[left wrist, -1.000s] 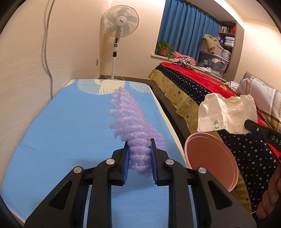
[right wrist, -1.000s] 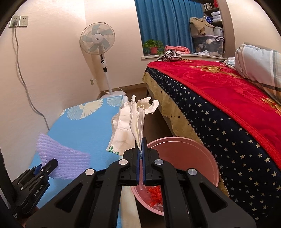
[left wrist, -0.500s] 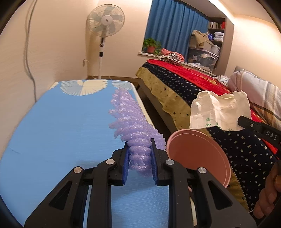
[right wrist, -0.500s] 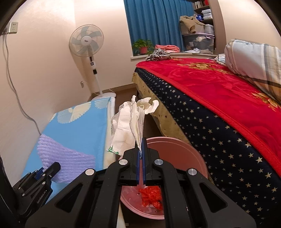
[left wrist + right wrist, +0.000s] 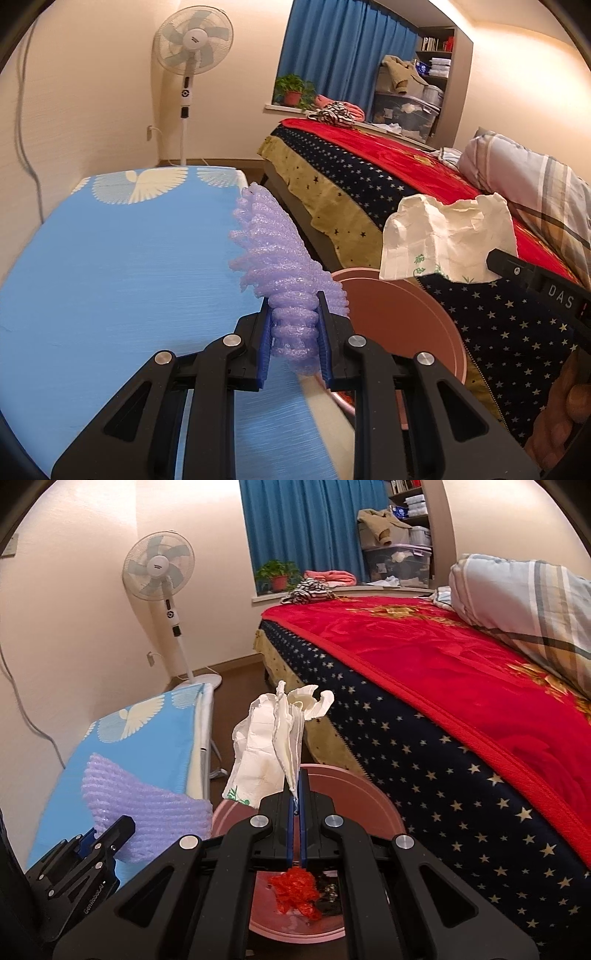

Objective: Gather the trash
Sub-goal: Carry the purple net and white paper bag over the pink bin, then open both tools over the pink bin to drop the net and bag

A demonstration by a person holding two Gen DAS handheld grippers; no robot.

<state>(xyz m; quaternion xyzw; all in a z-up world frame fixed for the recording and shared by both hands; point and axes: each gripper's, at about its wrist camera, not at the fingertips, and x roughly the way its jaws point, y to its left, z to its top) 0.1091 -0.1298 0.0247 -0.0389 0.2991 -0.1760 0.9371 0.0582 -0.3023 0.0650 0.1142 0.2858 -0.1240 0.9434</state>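
Left gripper (image 5: 294, 334) clamped on purple foam netting (image 5: 280, 266), right gripper (image 5: 295, 825) pinching crumpled white paper (image 5: 275, 746), both above pink bin (image 5: 373, 805)

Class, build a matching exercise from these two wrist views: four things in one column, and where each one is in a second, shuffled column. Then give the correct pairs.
Column A
1. purple foam netting
2. white crumpled paper
3. red plastic scrap
4. potted plant

Column B
a. on the windowsill by the blue curtain
b. clamped in the right gripper
c. lying inside the pink bin
d. clamped in the left gripper

Pairs: 1-d, 2-b, 3-c, 4-a
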